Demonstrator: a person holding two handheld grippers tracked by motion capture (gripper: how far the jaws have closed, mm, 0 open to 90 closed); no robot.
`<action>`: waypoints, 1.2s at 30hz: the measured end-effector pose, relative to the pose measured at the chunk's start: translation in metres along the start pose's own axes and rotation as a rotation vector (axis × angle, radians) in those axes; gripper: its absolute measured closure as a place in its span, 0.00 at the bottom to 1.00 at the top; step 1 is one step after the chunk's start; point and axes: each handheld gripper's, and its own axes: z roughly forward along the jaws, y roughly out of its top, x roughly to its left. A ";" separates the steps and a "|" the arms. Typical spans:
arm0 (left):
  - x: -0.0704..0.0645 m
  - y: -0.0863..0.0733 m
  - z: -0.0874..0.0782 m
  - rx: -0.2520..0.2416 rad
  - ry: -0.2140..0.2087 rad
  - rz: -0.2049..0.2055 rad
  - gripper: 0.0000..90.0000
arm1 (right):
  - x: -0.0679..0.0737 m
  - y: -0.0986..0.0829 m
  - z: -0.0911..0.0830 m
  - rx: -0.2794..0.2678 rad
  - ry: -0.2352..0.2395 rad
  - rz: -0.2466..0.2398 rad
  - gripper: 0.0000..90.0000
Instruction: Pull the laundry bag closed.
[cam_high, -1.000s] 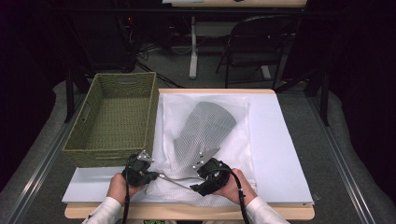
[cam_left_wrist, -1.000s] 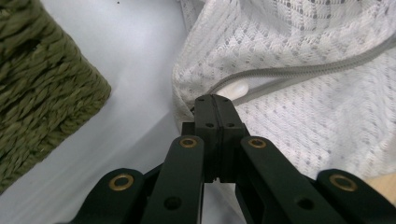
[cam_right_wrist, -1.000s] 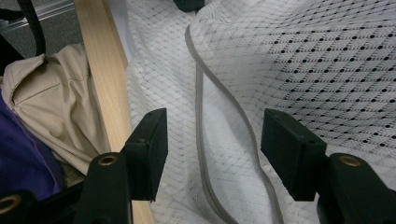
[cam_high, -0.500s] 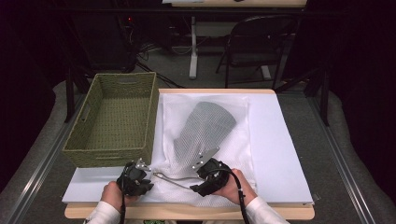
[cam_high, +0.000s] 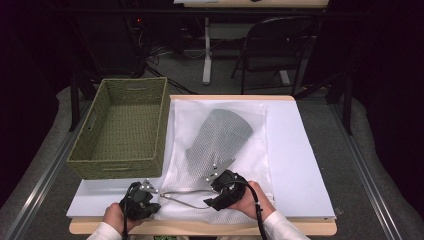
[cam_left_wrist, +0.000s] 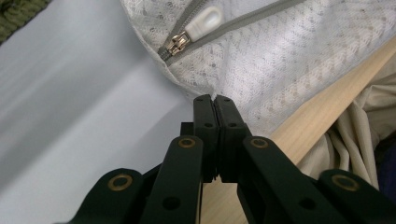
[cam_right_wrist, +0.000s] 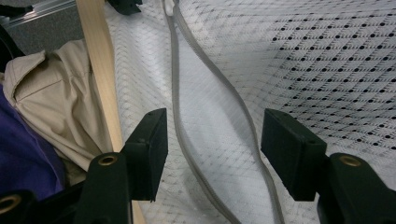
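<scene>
Left gripper (cam_left_wrist: 215, 100) clenched empty, pulled back off mesh bag (cam_high: 225, 150), right gripper (cam_right_wrist: 212, 140) released.

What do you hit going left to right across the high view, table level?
Woven basket → left gripper → right gripper → bare white sheet right of the mesh bag.

white mesh bag (cam_high: 260, 145), grey dotted garment (cam_high: 217, 137), green woven basket (cam_high: 125, 125)
</scene>
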 end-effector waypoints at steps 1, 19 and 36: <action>0.001 0.000 -0.001 -0.004 -0.004 -0.004 0.98 | 0.001 0.000 0.000 0.002 -0.001 0.005 0.46; 0.038 0.036 -0.002 -0.127 -0.069 -0.155 0.62 | 0.005 0.003 0.007 0.034 0.010 -0.017 0.35; 0.033 0.045 0.014 -0.097 -0.053 -0.082 0.97 | 0.012 0.006 0.014 0.046 0.041 -0.046 0.35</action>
